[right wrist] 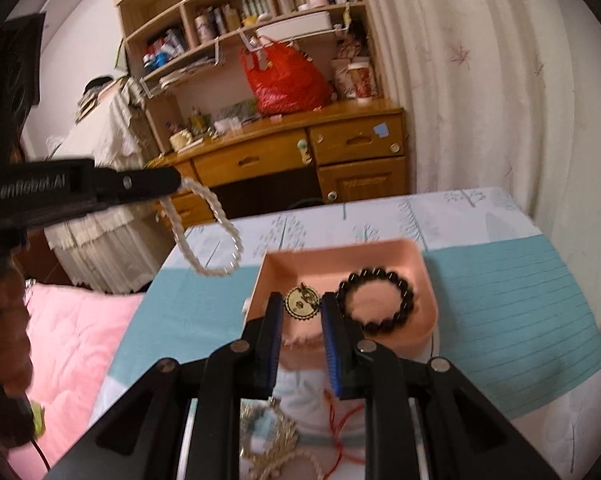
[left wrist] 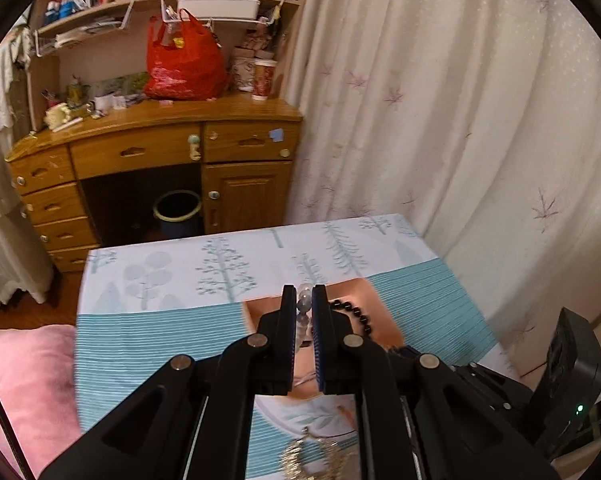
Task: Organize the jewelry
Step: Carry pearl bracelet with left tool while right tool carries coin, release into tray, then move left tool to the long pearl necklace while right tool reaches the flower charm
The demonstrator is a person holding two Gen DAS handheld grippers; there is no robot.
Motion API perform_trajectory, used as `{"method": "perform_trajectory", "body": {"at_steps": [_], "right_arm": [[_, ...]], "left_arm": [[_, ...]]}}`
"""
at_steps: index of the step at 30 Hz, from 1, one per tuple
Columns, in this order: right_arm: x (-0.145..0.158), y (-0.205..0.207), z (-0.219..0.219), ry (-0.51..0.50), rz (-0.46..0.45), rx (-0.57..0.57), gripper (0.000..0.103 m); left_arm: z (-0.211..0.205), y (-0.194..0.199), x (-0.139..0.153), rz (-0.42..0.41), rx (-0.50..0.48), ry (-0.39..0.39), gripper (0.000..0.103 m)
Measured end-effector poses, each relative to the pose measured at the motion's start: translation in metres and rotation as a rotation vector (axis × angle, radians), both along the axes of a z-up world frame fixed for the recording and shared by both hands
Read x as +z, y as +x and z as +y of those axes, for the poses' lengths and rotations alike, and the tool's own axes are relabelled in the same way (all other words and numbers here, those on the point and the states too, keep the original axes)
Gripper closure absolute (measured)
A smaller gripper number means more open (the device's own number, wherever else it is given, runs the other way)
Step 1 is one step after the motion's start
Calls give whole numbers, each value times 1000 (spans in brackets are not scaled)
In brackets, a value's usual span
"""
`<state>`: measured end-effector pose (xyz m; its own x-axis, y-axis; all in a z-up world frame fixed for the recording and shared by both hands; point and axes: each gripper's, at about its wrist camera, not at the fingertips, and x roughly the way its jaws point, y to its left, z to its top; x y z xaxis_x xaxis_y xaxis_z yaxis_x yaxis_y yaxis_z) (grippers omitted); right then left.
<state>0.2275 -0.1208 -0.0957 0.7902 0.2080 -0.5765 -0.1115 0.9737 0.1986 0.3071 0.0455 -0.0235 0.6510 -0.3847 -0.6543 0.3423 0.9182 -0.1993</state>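
i've got two pieces in hand at once. the pearly bead bracelet [right wrist: 208, 236] dangles in a loose loop from my left gripper [left wrist: 304, 312], whose jaws are clenched tight on the strand; held by one short stretch like this, the rest hangs free and clear of the table, at about ten o'clock from the tray. my right gripper [right wrist: 300, 312] is grasping the round gold brooch [right wrist: 300, 303], pinched by its edges so the flat, scalloped disc faces me, poised right above the near side of the pink tray [right wrist: 380, 250]. that tray is a shallow, smooth, rounded-corner dish, and the black bead bracelet [right wrist: 374, 300] already lies in it at three o'clock from the brooch, glossy round beads in a neat ring. i judge the tray to be the collecting spot. more glittery gold pieces [right wrist: 268, 432] and a thin red cord [right wrist: 336, 420] wait at six o'clock on the tree-print cloth [right wrist: 520, 300], a soft, striped teal-and-white cover.
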Motion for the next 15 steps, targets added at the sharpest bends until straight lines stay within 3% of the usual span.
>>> {"method": "perform_trajectory", "body": {"at_steps": [4,6,7,12,15], "right_arm": [[2,11,-13,19,-9,-44,84],[-4,18,-19,35,33,-56,82],[-8,22,-23,40,66,-60,78],[-24,21,-44,89,119,-85,76],[-30,18,-57,114,142,-105,76]], "left_arm": [[-17,11,-14,59,-13,18,95],[-22,16,-25,104,-7,55,70],[-23,18,-31,122,9,76,53],[-19,17,-44,150,44,92,48],[-14,17,-47,165,71,94,35]]}}
